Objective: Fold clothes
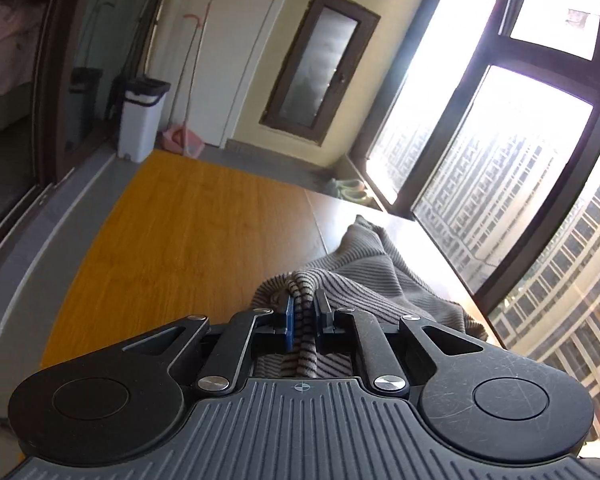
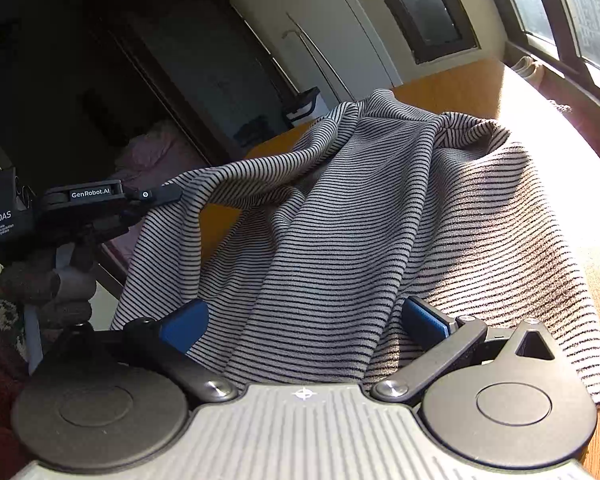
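Observation:
A grey garment with thin black stripes (image 2: 352, 216) lies partly on the wooden table (image 2: 452, 96) and is partly lifted. My left gripper (image 1: 305, 312) is shut on a bunched edge of the striped garment (image 1: 364, 268); it also shows in the right wrist view (image 2: 168, 194), holding that edge up at the left. My right gripper (image 2: 304, 320) is open, its blue pads (image 2: 184, 326) wide apart, with the cloth draped between and over them. Sunlight falls on the garment's right part.
The orange wooden table (image 1: 172, 240) stretches ahead in the left wrist view. A white bin (image 1: 140, 120) and pink dustpan (image 1: 182, 142) stand on the floor beyond it. Large windows (image 1: 500, 152) run along the right. A gloved hand (image 2: 40, 288) holds the left gripper.

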Demonstrator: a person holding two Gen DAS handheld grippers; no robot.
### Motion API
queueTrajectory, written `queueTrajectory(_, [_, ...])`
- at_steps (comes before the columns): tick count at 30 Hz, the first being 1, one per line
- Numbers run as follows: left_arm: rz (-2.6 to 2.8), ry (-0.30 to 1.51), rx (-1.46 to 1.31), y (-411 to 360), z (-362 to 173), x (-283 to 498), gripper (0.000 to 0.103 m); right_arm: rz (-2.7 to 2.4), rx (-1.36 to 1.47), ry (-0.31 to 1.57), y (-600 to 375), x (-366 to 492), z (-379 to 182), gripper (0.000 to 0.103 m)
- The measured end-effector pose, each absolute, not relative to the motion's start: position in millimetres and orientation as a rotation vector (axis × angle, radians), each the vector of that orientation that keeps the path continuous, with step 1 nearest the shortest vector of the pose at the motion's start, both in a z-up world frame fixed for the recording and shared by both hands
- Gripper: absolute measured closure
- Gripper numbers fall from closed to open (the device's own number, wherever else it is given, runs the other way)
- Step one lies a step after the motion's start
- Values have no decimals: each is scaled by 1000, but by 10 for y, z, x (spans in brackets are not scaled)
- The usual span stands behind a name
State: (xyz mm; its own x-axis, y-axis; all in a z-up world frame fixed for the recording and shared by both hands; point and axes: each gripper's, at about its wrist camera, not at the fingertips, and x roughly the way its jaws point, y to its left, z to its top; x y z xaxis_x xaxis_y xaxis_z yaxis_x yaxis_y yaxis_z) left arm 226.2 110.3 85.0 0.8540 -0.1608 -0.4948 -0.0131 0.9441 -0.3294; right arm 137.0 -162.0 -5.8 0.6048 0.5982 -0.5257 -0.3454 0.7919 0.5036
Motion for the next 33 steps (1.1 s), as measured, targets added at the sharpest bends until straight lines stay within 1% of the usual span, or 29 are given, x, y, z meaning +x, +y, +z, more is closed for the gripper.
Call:
queueTrajectory(2, [8,499,-325,1256,946,2361,92,558,318,731,-1551,1343,-56,0])
queueTrajectory(5, [107,484,-325,1432,989,2502,90,553,257,723,-1475,1335,-55,0])
queueTrajectory(6, [131,487,-322,1464,992,2512,88,553,239,724,-1454,1327,-52,0])
queueTrajectory(8, [126,510,-334,1517,969,2544,70,554,215,741,-1433,1364,-35,0])
queueTrajectory(9, [103,519,-345,1527,950,2530,53,544,210,751,-1434,1392,-4,0])
queueTrajectory(10, [78,521,-346,1509,930,2495,46,534,205,759,-1435,1420,28,0])
queueTrajectory(11, [50,513,-329,1444,919,2459,44,511,193,734,-1453,1449,77,0])
queueTrajectory(12, [17,496,-306,1355,908,2395,37,489,181,709,-1471,1478,125,0])
queueTrajectory(13, [-16,480,-284,1267,896,2331,22,467,168,683,-1487,1508,175,0])
queueTrajectory(15, [-98,458,-241,1012,812,2269,9,419,114,619,-1449,1593,304,0])
queueTrajectory(16, [-141,448,-220,868,757,2252,7,399,84,595,-1410,1636,345,1])
queueTrajectory(17, [-185,439,-200,724,701,2236,7,378,51,577,-1355,1700,376,7])
queueTrajectory(18, [-220,432,-179,593,636,2239,6,374,28,576,-1291,1779,379,17])
queueTrajectory(19, [-237,430,-159,491,555,2265,5,370,6,575,-1226,1858,381,25])
queueTrajectory(20, [-242,433,-143,421,461,2285,5,380,-9,593,-1156,1948,369,45])
queueTrajectory(21, [-241,448,-135,395,359,2302,5,389,-24,610,-1086,2037,357,56])
queueTrajectory(24, [-230,505,-149,432,129,2303,5,385,-114,637,-875,2201,265,56])
queueTrajectory(26, [-216,515,-156,479,81,2242,5,372,-170,637,-761,2265,197,55])
queueTrajectory(30, [-221,474,-130,500,109,1992,5,338,-189,631,-636,2373,160,42])
queueTrajectory(33, [-229,419,-99,451,155,1758,5,331,-174,644,-556,2439,159,37])
